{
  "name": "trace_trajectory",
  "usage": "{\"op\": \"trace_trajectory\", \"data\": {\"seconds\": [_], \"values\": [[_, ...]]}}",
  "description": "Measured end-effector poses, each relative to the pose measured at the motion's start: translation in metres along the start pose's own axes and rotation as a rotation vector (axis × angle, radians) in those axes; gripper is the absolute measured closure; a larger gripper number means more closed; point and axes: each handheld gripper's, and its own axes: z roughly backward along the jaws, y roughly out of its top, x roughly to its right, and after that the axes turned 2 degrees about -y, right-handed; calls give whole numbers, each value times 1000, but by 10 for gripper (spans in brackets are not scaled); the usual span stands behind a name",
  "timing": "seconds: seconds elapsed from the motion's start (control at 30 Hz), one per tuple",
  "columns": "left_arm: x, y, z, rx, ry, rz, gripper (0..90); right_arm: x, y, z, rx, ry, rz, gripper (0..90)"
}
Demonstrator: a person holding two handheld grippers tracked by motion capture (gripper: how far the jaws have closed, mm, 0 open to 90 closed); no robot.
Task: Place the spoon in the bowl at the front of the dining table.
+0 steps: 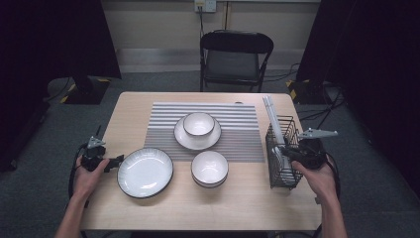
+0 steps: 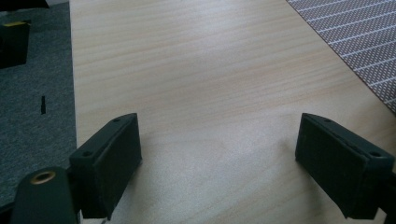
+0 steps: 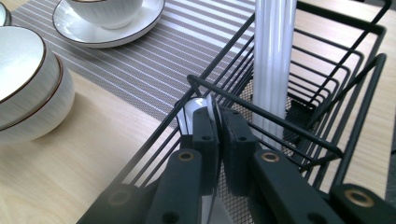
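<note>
white spoon [image 3: 198, 109] in right tool [image 3: 219, 126] (jaws pinched), inside wire basket [image 3: 327, 70]

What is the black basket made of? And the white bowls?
The basket looks like thin metal wire with a black coating: you can see through its bars. The stacked bowls look like glazed ceramic, white and faintly ribbed, with a dark rim line.

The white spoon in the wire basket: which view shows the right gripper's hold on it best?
The right gripper view: the right gripper is clamped on the white spoon at the rim of the wire basket, seen close up. The high view has the basket small, the grip unclear. The left gripper view looks at bare table.
</note>
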Motion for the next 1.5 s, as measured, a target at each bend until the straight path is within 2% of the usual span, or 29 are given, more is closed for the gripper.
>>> {"op": "trace_trajectory", "data": {"seconds": [0.33, 0.43, 0.63, 0.87, 1.17, 1.3, 1.5], "values": [[0, 0, 0, 0, 0, -1, 138, -1, 1, 7, 40, 7, 2, 858], [0, 0, 0, 0, 0, -1, 138, -1, 1, 10, 77, -2, -4, 861], [0, 0, 0, 0, 0, 0, 138, -2, 0, 9, 96, -22, -12, 863], [0, 0, 0, 0, -1, 0, 138, -1, -3, 11, 162, -27, -22, 864], [0, 0, 0, -1, -2, 0, 138, -1, 5, 19, 233, -29, -28, 865], [0, 0, 0, -1, -3, 1, 138, -1, 6, 20, 244, -28, -45, 864], [0, 0, 0, 0, -3, 2, 138, -3, 8, 21, 261, -27, -46, 865]]}}
